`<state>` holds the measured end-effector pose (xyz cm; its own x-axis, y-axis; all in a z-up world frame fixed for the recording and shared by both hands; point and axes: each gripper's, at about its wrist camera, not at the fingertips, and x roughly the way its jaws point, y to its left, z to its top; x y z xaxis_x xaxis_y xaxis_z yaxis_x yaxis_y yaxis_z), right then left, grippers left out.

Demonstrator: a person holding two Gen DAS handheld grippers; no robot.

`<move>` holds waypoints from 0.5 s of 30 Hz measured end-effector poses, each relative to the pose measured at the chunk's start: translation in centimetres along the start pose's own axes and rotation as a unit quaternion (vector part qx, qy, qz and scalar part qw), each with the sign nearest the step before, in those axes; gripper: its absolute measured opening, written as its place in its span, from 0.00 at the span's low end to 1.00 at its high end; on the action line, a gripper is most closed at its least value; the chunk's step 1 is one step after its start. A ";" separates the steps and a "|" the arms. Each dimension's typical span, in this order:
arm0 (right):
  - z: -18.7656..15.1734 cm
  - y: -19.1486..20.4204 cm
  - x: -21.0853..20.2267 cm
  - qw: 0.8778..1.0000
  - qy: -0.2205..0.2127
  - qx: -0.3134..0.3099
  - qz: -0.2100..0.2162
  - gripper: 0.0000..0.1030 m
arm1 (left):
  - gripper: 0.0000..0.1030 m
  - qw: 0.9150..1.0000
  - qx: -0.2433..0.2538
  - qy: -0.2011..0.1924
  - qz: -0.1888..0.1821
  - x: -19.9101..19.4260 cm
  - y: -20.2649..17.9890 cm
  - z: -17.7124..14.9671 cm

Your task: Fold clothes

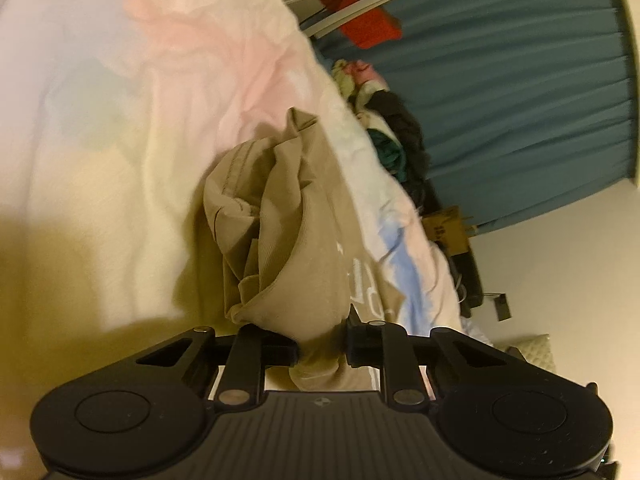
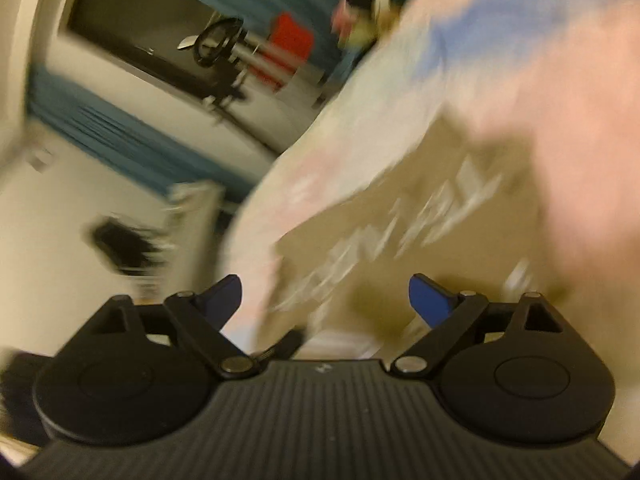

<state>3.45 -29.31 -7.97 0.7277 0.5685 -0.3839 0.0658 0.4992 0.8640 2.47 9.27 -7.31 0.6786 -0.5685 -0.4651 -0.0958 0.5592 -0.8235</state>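
A tan garment (image 1: 280,224) with white lettering lies bunched on a pastel bedsheet (image 1: 120,120). My left gripper (image 1: 322,350) is shut on a fold of the tan garment at its near end. In the blurred right wrist view the same tan garment (image 2: 420,216) lies spread flat with its white lettering up. My right gripper (image 2: 325,296) is open and empty just above the garment's near edge, its blue fingertips (image 2: 430,298) wide apart.
A heap of other clothes (image 1: 384,128) lies at the bed's far edge before a teal curtain (image 1: 520,80). A red item (image 1: 368,24) hangs on a rack behind. A cardboard box (image 1: 446,228) sits by the bed. White wall fills the right.
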 end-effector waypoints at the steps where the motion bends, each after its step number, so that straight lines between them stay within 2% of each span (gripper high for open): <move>1: -0.2 -0.7 0.5 0.999 0.020 0.030 0.019 0.90 | 0.20 1.000 -0.003 -0.001 -0.003 -0.1 0.0 0.0; 4: -0.8 -2.0 1.9 0.991 0.070 0.095 0.059 0.91 | 0.20 1.000 -0.007 -0.003 -0.002 -0.2 0.1 0.2; 9: -2.1 -1.8 3.7 0.983 0.123 0.116 0.068 0.91 | 0.20 1.000 0.004 0.001 0.010 -0.3 -0.1 0.1; 12: -2.6 -2.6 4.4 0.983 0.110 0.141 0.046 0.90 | 0.20 1.000 -0.003 0.000 0.009 -0.3 0.1 0.1; 15: -2.3 -4.0 4.6 0.983 0.074 0.167 0.017 0.89 | 0.20 1.000 -0.012 -0.003 0.007 -0.3 0.3 0.2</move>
<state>4.93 -27.14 -13.92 0.6273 0.6824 -0.3753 0.2821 0.2501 0.9262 2.33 9.72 -7.35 0.6807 -0.5576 -0.4752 -0.1228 0.5526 -0.8243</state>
